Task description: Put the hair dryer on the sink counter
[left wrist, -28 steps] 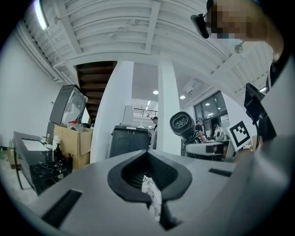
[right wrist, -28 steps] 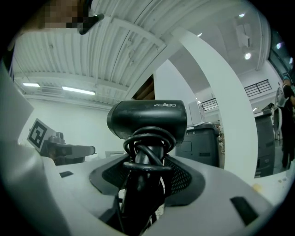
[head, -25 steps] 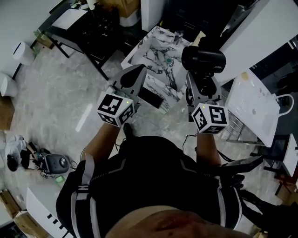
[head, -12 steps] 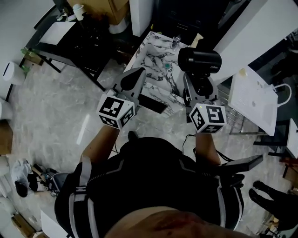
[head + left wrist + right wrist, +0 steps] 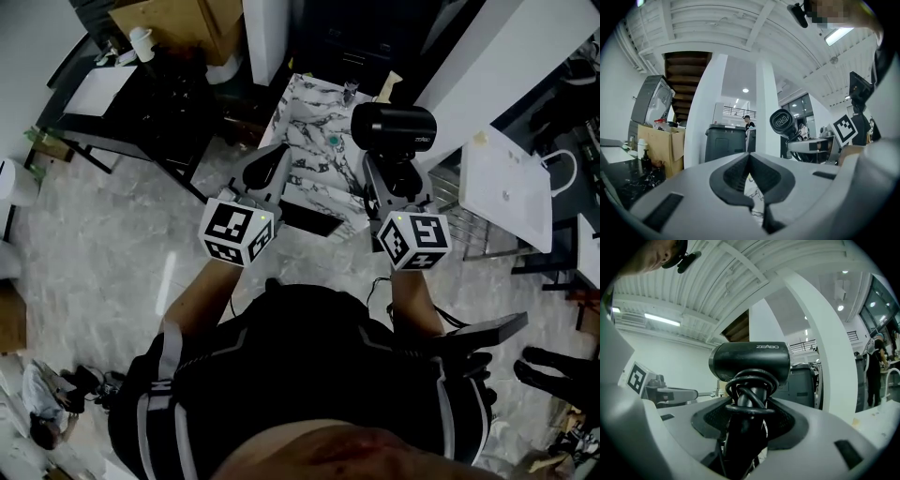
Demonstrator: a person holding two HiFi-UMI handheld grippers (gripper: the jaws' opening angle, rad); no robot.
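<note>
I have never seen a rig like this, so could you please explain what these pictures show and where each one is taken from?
There is no robot here: a person holds one hand-held gripper in each hand, each carrying a marker cube. The head view comes from a camera on the person's head that looks steeply down. The other two views look along each gripper's own fingers. The right gripper has its fingers shut on the handle of a black hair dryer, whose cord is coiled round that handle. The left gripper is shut and empty. Ahead and below stands a marble-patterned counter.
</note>
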